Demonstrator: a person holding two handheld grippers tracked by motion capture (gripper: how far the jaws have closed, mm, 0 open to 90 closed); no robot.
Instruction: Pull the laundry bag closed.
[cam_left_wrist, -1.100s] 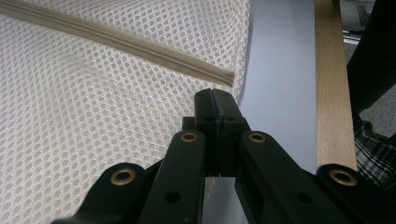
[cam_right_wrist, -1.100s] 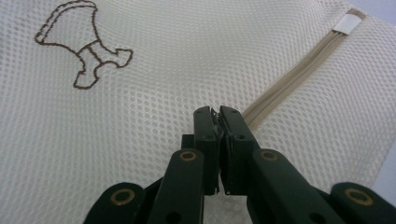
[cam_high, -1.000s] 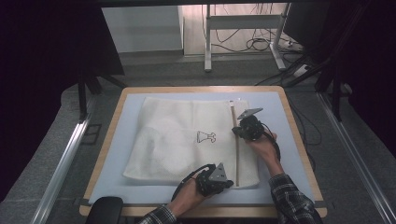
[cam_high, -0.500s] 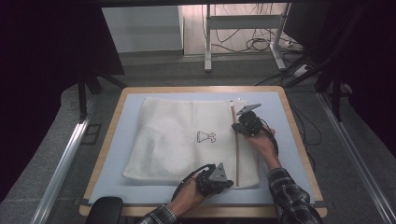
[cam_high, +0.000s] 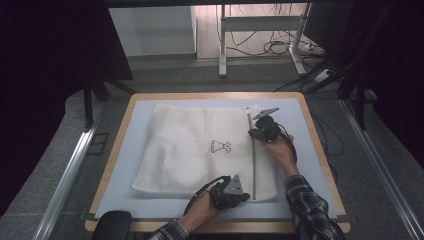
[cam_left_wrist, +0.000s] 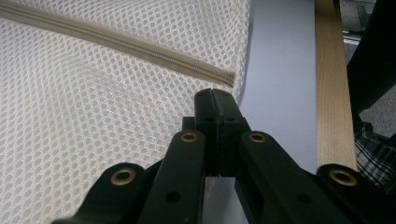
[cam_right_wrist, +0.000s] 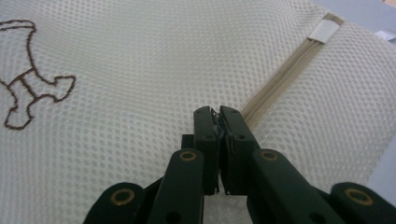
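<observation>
Mesh laundry bag (cam_high: 200, 150) lies flat on the blue mat (cam_high: 125, 150), little brown outline stitched mid-panel. Left gripper (cam_high: 229, 192) is pinched on the bag's near edge by the zipper (cam_high: 253, 155) end. Right gripper (cam_high: 262, 131) sits clamped on something small at the zipper, looks like the pull.

Mesh bag (cam_high: 200, 150) flat on mat (cam_high: 125, 165), centre of frame, mat on table (cam_high: 310, 120). Zipper (cam_high: 253, 150) along bag's right side, running top to bottom. Small emblem (cam_high: 221, 146) mid-bag, left of zipper. Left gripper (cam_high: 235, 192) at bag's lower edge, near zipper's bottom end. Right gripper (cam_high: 257, 131) on zipper's upper stretch, toward upper right.
</observation>
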